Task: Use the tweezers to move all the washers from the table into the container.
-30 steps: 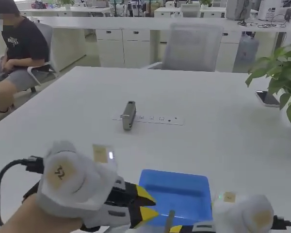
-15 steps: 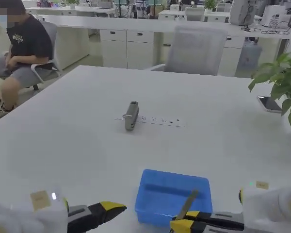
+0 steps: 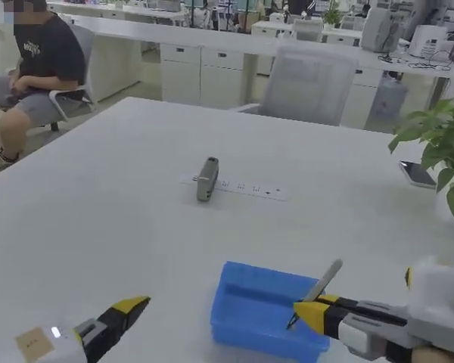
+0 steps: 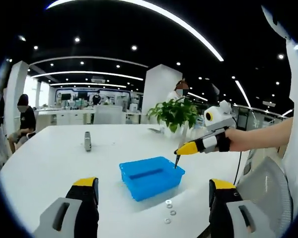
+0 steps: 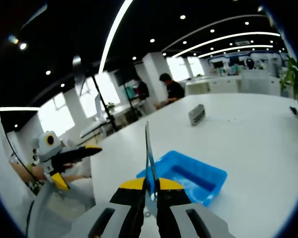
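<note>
A blue container [image 3: 266, 306] sits on the white table near me. My right gripper [image 3: 309, 312] is shut on grey tweezers [image 3: 323, 281], which slant across the container's right end. In the right gripper view the tweezers [image 5: 147, 148] rise from between the shut jaws [image 5: 149, 186], with the container [image 5: 191, 176] beyond them. My left gripper [image 3: 125, 311] is at the lower left, open and holding nothing. In the left gripper view three small washers [image 4: 168, 203] lie on the table in front of the container [image 4: 151, 176]. The right gripper [image 4: 204, 144] holds the tweezer tip [image 4: 176, 161] at the container's right rim.
A power strip with a grey adapter [image 3: 207, 178] lies at mid-table. A phone [image 3: 418, 173] and a leafy plant [image 3: 439, 140] are at the right edge. An office chair [image 3: 306, 79] stands behind the table, and a person [image 3: 32, 68] sits at the far left.
My left gripper has drawn back from the container to the lower left. My right gripper has risen, carrying the tweezers over the container's right end. The head camera has also shifted.
</note>
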